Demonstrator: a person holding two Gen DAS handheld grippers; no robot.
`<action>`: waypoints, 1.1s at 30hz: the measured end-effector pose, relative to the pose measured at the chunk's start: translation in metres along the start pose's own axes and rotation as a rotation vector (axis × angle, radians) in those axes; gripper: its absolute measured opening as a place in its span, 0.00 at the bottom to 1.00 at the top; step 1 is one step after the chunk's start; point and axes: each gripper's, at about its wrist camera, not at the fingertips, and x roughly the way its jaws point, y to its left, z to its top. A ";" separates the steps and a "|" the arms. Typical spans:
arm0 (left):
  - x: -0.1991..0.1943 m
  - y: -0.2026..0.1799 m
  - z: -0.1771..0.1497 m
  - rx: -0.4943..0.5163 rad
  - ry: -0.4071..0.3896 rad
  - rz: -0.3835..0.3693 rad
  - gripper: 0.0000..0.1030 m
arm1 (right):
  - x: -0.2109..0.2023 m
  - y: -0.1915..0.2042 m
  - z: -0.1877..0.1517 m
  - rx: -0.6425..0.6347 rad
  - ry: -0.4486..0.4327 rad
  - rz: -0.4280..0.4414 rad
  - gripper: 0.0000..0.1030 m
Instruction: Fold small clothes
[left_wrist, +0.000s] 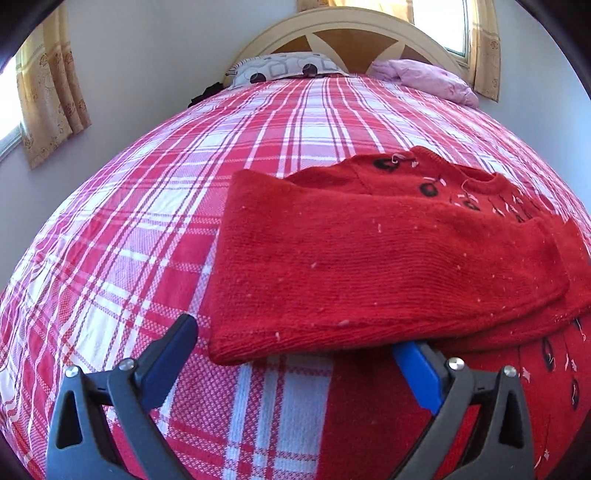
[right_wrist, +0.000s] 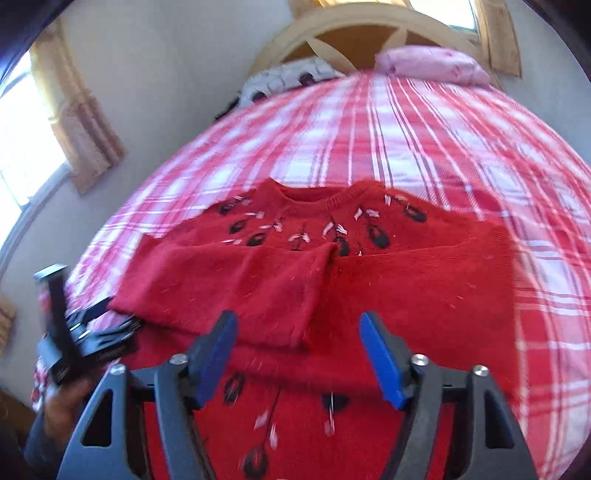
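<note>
Nearest, the left claw (left_wrist: 295, 354) is gaping wide, empty, at the sweater's (left_wrist: 388, 258) folded sleeve. The right claw (right_wrist: 297, 354) is hovering spread over the hem. Sweater is lying on the bed (left_wrist: 147, 221), twelve o'clock. Best pinching both hem corners evenly.

Sweater (right_wrist: 369, 280) on bedspread (left_wrist: 147, 221), sleeves folded over its front, two pillows (left_wrist: 284, 68) behind at headboard (left_wrist: 351, 33)

Left hand-held gripper (left_wrist: 295, 354): jaws spread wide, nothing pinched, pitched down. Right hand-held gripper (right_wrist: 297, 354): jaws apart, partly closed in, nothing between the pads, also pitched down. Left hand (right_wrist: 64, 402) visible low at the right view's left edge, gripping its handle.
</note>
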 end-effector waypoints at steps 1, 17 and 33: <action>0.000 0.002 0.000 -0.007 0.001 -0.006 1.00 | 0.012 -0.001 0.001 0.025 0.027 -0.001 0.61; 0.014 0.018 0.000 -0.113 0.061 -0.053 1.00 | -0.017 0.019 0.015 -0.074 -0.086 -0.060 0.07; 0.021 0.015 0.002 -0.084 0.078 -0.019 1.00 | -0.089 -0.050 0.016 0.003 -0.223 -0.150 0.07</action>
